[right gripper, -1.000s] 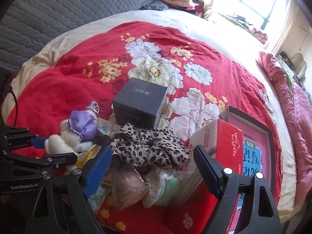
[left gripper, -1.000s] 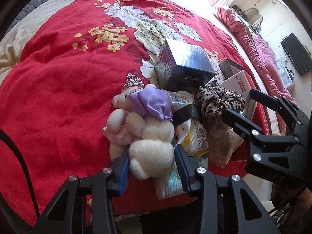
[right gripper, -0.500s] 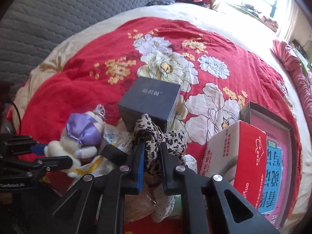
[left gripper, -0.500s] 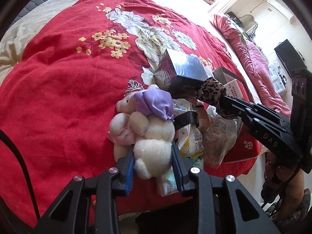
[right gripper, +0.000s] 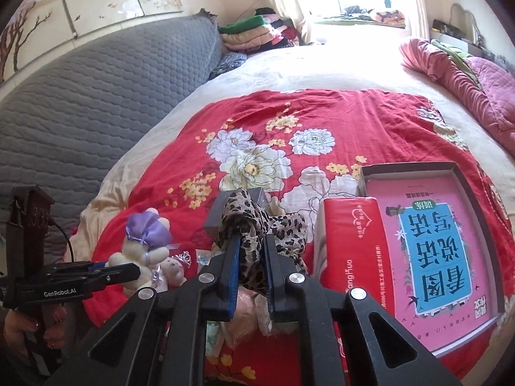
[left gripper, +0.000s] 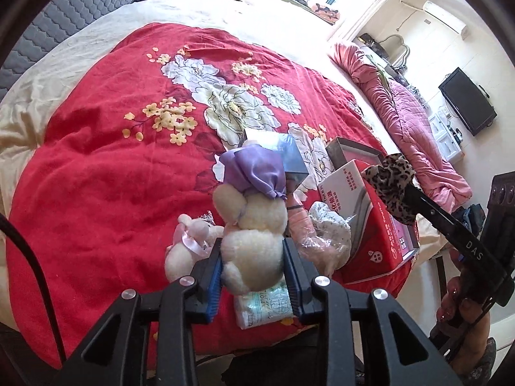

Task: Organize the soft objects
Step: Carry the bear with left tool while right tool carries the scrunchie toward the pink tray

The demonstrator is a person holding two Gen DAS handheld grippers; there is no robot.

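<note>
1. The left tool point(left gripper: 252, 268) is clamped on the cream plush bear point(left gripper: 254, 241): its blue ribbed pads point(left gripper: 215, 276) press into the bear's rounded lower body from both sides, and the bear stands up out of the jaws with its purple satin cap point(left gripper: 256, 172) at the far end
2. A smaller pale pink plush point(left gripper: 188, 244) with a ribbon hangs against the bear's left side, just beside the left pad
3. The right tool point(right gripper: 251, 257) is nearly closed on the leopard-print scrunchie point(right gripper: 257, 234), a gathered, crinkly fabric ring pinched between its two pads and bunching out above and to the right of them
4. In the left view the scrunchie point(left gripper: 391, 183) sits at the tip of the right tool, raised above the red tissue pack point(left gripper: 370, 225)
5. Below both tools, at the near edge of the bed point(right gripper: 322, 64), lies a heap: a clear crinkled plastic bag point(left gripper: 322, 241) with pink and white soft stuff inside, and a flat wet-wipe packet point(left gripper: 267, 302) under the bear
6. A dark, glossy, square-edged box point(left gripper: 283, 154) stands just beyond the heap on the red floral quilt point(left gripper: 112, 177), whose surface is fuzzy and creased
7. To the right, a shallow open cardboard tray point(right gripper: 450, 167) holds a pink book with a blue label point(right gripper: 441, 251); the red tissue pack point(right gripper: 354, 251) lies beside it
</note>
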